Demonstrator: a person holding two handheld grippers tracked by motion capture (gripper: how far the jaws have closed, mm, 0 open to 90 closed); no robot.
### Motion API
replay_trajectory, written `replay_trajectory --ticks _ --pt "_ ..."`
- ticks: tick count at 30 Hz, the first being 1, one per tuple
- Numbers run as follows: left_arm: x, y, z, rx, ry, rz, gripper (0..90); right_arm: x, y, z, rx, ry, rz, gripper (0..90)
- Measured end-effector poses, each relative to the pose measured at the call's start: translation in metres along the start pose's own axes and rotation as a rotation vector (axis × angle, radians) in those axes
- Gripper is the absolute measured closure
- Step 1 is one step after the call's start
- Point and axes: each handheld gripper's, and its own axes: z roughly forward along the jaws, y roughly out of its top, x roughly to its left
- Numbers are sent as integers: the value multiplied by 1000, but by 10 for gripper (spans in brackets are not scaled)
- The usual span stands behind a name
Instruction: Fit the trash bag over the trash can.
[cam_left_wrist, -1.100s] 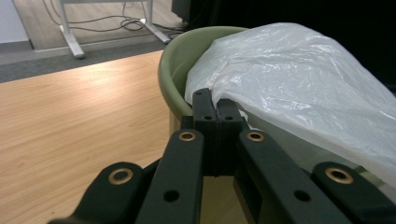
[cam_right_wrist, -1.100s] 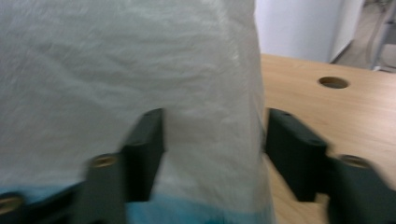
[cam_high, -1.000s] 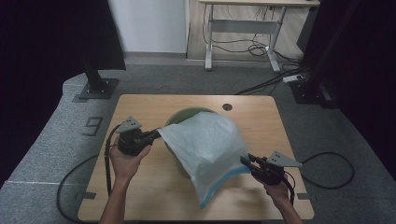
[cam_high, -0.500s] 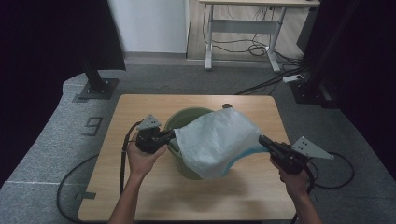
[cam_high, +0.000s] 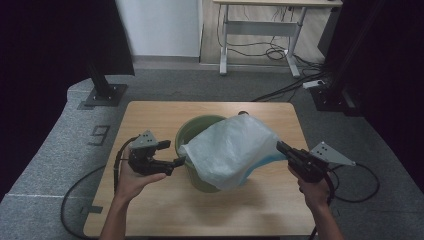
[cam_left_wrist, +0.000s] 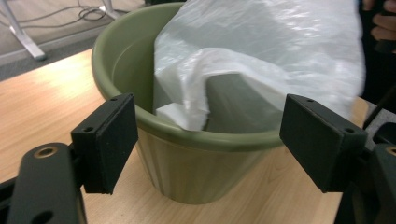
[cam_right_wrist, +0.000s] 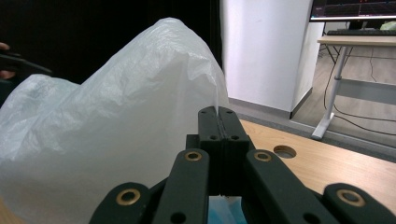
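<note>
**Two tools at a green tub**

Left tool (cam_high: 177, 161) stands wide open, gripping nothing, its jaws either side of the green tub's (cam_left_wrist: 140, 116) near rim. White plastic bag (cam_high: 230, 150) drapes across the tub on the worktop (cam_high: 150, 210). Right tool (cam_high: 281, 148) is clamped tight on the bag's edge.

A light wooden table (cam_high: 150, 120) sits on grey carpet (cam_high: 60, 165), with a small round hole (cam_high: 243, 113) near its far edge at about 12 o'clock. A white "9" marking (cam_high: 100, 135) lies on the carpet at 9 o'clock. A black stand base (cam_high: 104, 94) rests at 10 o'clock. At 12 o'clock, a white wall panel (cam_high: 160, 27) stands beside a desk with metal legs (cam_high: 260, 30) and tangled cables (cam_high: 272, 52) beneath. A white power strip (cam_high: 317, 84) lies at 2 o'clock.
</note>
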Motion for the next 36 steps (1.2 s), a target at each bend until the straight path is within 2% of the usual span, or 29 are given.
replay_trajectory --ticks 6,11,17,19,21,23,25,29,32,34,36 --pt "-24 11 1 -46 -24 48 191 13 3 4 6 34 -15 885" --pt "-48 25 19 -30 -52 97 183 28 6 13 17 77 -38 885" --pt "-59 33 43 -3 -67 76 186 49 7 24 18 138 -53 884" --pt "-63 35 50 15 -61 75 204 53 8 28 19 151 -60 885" --pt "-65 37 57 31 -41 70 262 57 9 31 18 163 -62 884" --pt "-64 37 61 28 -40 61 333 59 10 32 15 168 -62 885" --pt "-61 38 63 18 -56 35 414 61 10 32 13 173 -64 885" --pt "-57 38 63 -3 -75 18 606 61 11 32 16 172 -67 884" --pt "-52 38 63 -19 -114 -1 734 61 10 33 23 169 -73 866" --pt "-49 38 63 -29 -130 -19 797 61 10 32 28 161 -85 798" --pt "-45 37 63 -46 -144 -41 845 62 8 30 18 113 -98 649"
